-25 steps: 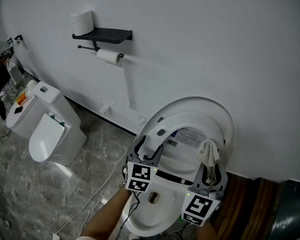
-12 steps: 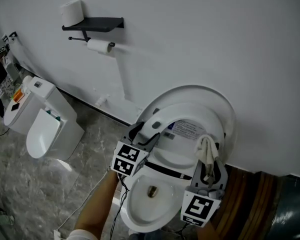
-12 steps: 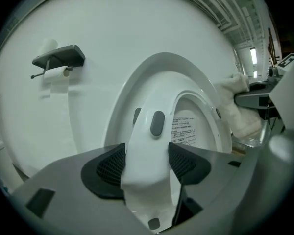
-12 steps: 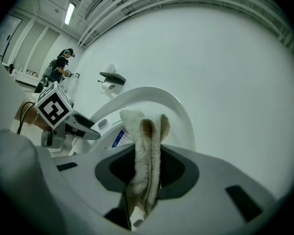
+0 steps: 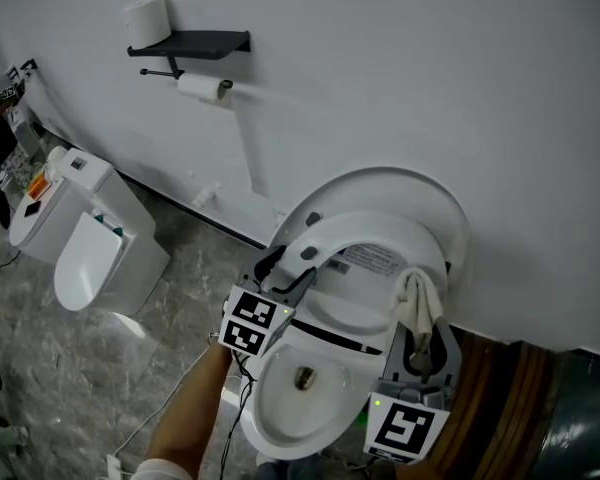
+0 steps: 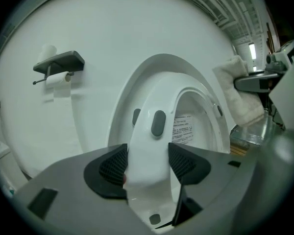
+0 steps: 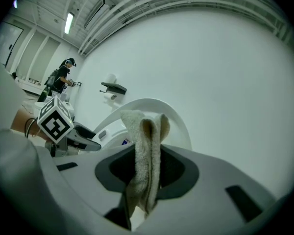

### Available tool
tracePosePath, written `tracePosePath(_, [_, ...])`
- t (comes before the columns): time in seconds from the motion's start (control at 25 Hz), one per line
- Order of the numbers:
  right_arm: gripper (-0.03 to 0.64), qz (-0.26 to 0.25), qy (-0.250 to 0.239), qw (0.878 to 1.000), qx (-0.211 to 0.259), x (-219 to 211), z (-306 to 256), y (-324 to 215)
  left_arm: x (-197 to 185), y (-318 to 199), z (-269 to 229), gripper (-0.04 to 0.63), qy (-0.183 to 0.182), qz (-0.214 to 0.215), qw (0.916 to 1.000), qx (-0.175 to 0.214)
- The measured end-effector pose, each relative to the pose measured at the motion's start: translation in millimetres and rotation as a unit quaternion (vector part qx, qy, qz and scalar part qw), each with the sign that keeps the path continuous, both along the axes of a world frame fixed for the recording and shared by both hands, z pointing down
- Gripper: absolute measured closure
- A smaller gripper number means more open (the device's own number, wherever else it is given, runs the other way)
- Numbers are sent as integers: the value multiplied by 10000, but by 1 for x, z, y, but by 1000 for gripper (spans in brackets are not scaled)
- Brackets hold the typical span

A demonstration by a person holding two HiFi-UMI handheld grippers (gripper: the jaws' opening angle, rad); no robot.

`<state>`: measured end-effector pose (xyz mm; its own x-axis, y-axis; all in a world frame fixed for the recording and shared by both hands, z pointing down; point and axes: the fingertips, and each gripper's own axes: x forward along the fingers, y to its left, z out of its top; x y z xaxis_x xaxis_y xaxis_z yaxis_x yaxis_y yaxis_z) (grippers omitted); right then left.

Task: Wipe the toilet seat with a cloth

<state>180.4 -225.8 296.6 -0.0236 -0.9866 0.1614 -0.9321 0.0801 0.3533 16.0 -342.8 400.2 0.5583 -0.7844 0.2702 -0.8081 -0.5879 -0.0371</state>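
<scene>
Head view, from the left: my left gripper [image 5: 283, 268] is pinching the rim of the toilet seat [image 5: 380, 226], which stands tilted up off the bowl [image 5: 272, 436], arching toward the raised lid [image 5: 400, 183]. To its right, my right gripper [image 5: 417, 320] is clamped on the folded cloth [image 5: 417, 298]. The cloth runs lengthwise along the jaws, its folded end pointing up, near the seat's right side.

Glossy smooth plastic toilet seat [image 5: 380, 230] between the matt ribbed pads [image 6: 112, 166] of my left gripper [image 6: 147, 163], rough cream terry cloth [image 5: 417, 303] beside the seat, marbled stone-look floor [image 5: 100, 388] below it.
</scene>
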Motion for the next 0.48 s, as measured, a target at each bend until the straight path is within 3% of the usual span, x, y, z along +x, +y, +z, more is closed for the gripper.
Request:
tracePosePath(0.24, [517,-196,13,9996,224,-9,-35,19,-8,20,-2,318,67,-50,9999,116])
tracePosePath(0.48, [517,-78,-28,9995,320,-6,-52,37,-15,43,-2,318,57,-59,9999,82])
